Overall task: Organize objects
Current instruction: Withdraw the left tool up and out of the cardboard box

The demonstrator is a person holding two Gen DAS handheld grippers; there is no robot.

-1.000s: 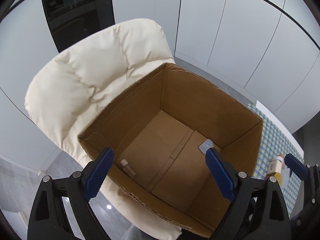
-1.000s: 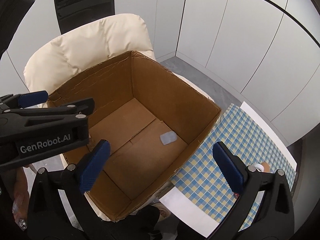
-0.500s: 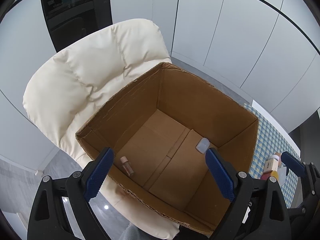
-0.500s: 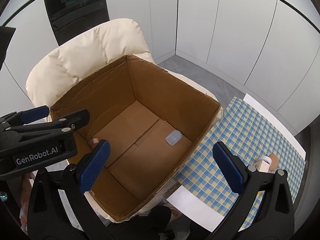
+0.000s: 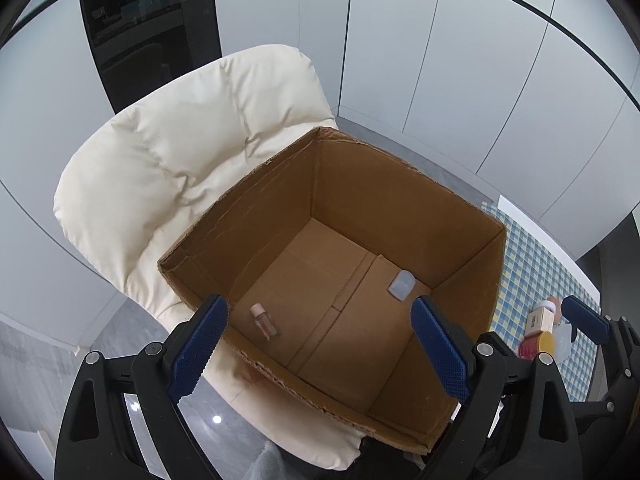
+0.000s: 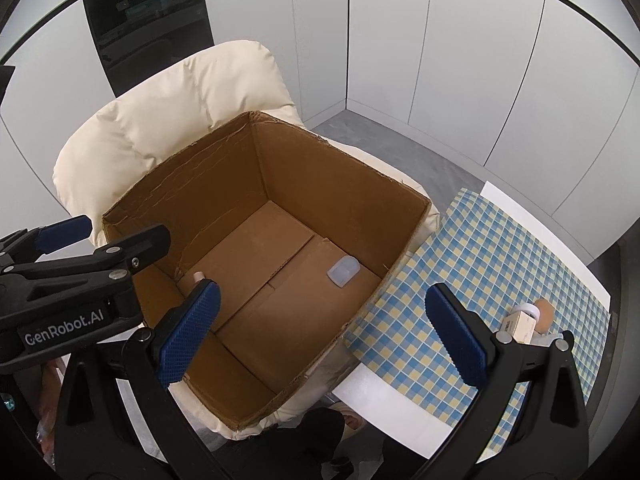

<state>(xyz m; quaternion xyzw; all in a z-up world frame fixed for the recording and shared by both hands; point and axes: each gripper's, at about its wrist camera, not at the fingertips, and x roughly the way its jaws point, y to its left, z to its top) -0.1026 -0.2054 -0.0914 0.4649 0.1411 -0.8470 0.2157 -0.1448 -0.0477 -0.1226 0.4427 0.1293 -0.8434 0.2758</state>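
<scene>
Grippers, left gripper [image 5: 316,344] and right gripper [image 6: 320,328], both wide open and empty above a cardboard box [image 5: 400,196]. Small bottle [image 5: 264,322] at its near-left floor corner, pale case [image 5: 401,285] by the far-right wall: light, probably slippery; pinch their sides. Remaining items [image 5: 540,328] crowd the checkered cloth [image 6: 480,248]; cream cushion [image 5: 180,152] behind.

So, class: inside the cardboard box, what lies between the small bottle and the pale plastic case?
Only bare cardboard floor, crossed by the flap seams. The left wrist view shows it best: bottle near the front-left, case toward the right wall of the box.
</scene>
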